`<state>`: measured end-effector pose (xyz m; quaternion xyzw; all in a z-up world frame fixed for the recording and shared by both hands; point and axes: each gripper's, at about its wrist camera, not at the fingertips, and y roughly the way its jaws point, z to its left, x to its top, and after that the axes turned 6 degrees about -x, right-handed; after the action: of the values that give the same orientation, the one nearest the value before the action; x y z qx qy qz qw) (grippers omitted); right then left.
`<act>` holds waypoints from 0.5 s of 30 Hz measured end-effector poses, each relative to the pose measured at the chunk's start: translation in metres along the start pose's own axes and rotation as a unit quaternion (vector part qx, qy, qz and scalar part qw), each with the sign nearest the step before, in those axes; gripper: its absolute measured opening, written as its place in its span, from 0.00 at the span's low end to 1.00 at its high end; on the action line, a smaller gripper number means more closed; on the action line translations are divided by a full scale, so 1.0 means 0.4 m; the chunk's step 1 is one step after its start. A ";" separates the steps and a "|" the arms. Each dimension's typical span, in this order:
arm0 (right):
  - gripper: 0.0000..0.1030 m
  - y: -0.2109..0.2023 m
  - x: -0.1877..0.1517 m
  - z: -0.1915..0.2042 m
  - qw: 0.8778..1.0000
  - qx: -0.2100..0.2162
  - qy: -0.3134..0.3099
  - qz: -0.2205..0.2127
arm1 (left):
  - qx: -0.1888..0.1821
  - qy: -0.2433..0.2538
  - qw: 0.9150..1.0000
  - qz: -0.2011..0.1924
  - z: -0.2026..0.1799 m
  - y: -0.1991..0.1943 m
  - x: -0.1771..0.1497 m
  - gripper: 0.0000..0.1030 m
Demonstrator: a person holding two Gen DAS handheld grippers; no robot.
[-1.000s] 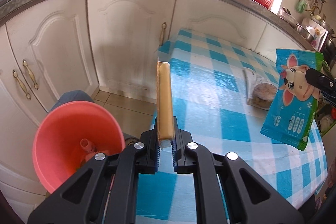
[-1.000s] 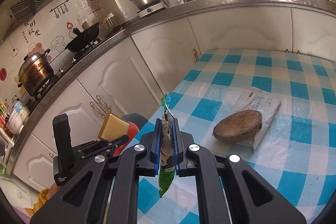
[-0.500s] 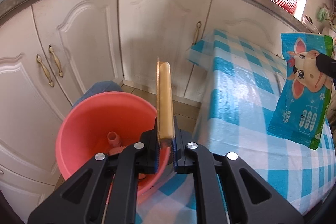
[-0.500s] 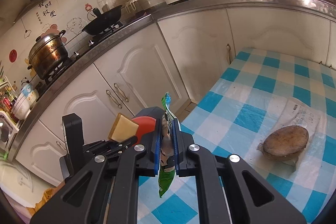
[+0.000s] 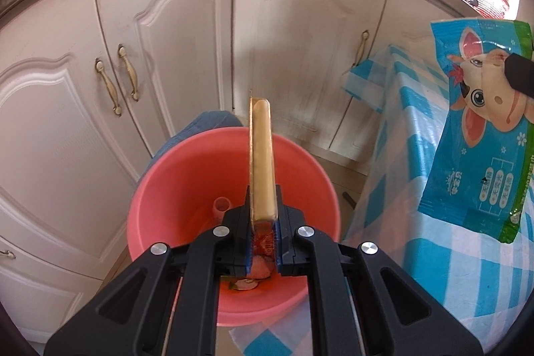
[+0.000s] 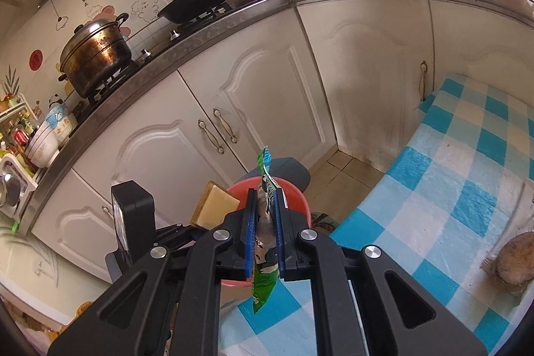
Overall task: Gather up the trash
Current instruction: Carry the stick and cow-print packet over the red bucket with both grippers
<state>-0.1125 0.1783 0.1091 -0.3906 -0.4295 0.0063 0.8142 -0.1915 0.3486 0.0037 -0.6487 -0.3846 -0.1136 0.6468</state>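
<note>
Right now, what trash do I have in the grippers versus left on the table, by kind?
Tan flat packet, in left gripper: 1
Blue-green cartoon wrapper, in right gripper: 1
Round brown item on the table: 1
Total: 3

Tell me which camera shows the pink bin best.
The left wrist view: the pink bin fills the middle, open top and trash at its bottom visible, partly crossed by the tan packet in the left gripper. The right wrist view shows only a slice of its rim behind the right gripper.
</note>
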 end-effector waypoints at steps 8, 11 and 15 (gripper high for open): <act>0.11 0.089 0.013 0.065 0.999 0.020 -0.022 0.023 | 0.027 -0.012 0.999 0.013 0.059 0.025 -0.017 0.10; 0.11 0.126 0.012 0.081 0.999 0.026 -0.024 0.035 | 0.036 -0.017 0.999 0.018 0.077 0.034 -0.025 0.10; 0.11 0.164 0.004 0.104 0.998 0.029 -0.031 0.048 | 0.043 -0.020 0.999 0.023 0.093 0.046 -0.032 0.10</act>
<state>-0.1196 0.2505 0.0817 -0.3866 -0.4350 0.0696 0.8102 -0.2014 0.3809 -0.0235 -0.6312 -0.3868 -0.0691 0.6688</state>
